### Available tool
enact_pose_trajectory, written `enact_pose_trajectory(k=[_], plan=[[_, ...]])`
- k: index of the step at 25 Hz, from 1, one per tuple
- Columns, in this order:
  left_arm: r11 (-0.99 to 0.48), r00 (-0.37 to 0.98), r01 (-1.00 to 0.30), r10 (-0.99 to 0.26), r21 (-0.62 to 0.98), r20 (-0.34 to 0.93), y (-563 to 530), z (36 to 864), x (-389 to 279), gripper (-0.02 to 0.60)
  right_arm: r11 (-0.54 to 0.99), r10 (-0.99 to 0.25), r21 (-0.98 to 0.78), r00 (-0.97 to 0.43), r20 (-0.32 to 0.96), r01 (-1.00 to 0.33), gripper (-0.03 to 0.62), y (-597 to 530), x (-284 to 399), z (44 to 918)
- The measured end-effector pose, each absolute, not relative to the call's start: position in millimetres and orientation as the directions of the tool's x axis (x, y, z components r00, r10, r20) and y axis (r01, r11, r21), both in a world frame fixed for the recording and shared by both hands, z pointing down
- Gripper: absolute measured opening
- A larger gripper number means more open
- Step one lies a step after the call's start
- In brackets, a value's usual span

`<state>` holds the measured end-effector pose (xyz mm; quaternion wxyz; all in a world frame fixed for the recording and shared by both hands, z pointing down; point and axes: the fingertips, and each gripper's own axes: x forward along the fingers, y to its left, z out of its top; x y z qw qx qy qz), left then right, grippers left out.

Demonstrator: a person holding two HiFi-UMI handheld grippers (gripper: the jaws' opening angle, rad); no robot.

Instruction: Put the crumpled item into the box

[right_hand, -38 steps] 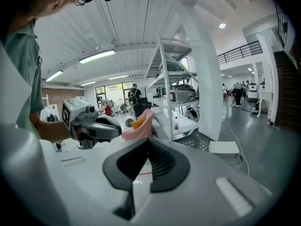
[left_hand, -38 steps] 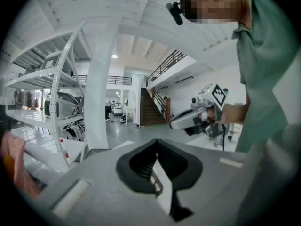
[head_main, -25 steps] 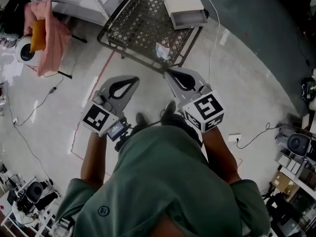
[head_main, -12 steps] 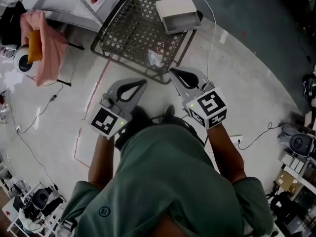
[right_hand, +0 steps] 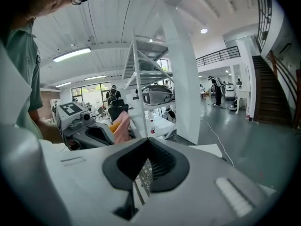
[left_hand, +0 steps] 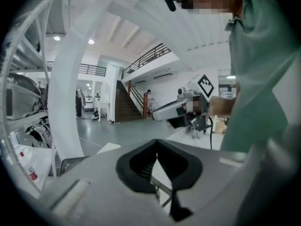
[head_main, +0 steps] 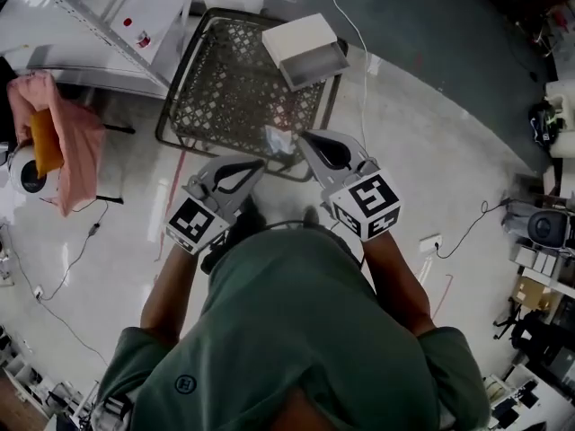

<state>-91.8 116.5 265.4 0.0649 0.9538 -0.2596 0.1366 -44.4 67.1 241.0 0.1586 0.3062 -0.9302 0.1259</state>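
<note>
A crumpled clear wrapper (head_main: 277, 139) lies near the front edge of a low metal mesh table (head_main: 216, 83). An open white box (head_main: 305, 50) sits on that table's far right corner. Both grippers are held out in front of the person's chest, over the floor at the table's front edge. My left gripper (head_main: 260, 162) is shut and empty, just left of the wrapper and nearer than it. The right gripper (head_main: 301, 136) is shut and empty too, its tip right beside the wrapper. My left gripper (left_hand: 156, 143) in its own view shows jaws together, as does my right gripper (right_hand: 148, 141).
A pink cloth (head_main: 56, 137) hangs on a stand at the left. A white shelf frame (head_main: 99, 12) stands behind the mesh table. Cables and a power strip (head_main: 429, 243) lie on the pale floor at the right. Equipment clutters the right edge.
The person has stepped toward the mesh table, so the table, box and wrapper sit nearer the grippers. Both grippers stay shut and empty.
</note>
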Motion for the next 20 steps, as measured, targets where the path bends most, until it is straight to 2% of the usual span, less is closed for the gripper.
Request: enact_pose_trajectory(k=[11, 14, 20], plan=[[-0.887, 0.857, -0.458, -0.421, 0.063, 0.297, 38.0, 278.2, -148.1, 0.005, 0.704, -0.614, -0.122, -0.686, 0.39, -0.7, 0.005, 15.9, -89.4, 251.4], [-0.888, 0.849, -0.455, -0.411, 0.066, 0.333, 18.6, 300.3, -151.8, 0.005, 0.707, -0.594, -0.141, -0.69, 0.413, -0.693, 0.006, 3.1, -92.2, 267.8], [-0.838, 0.8, -0.535, -0.46, 0.109, 0.385, -39.7, 351.6, -140.9, 0.006, 0.735, -0.527, -0.18, -0.717, 0.455, -0.654, 0.006, -45.1, -77.8, 325.5]])
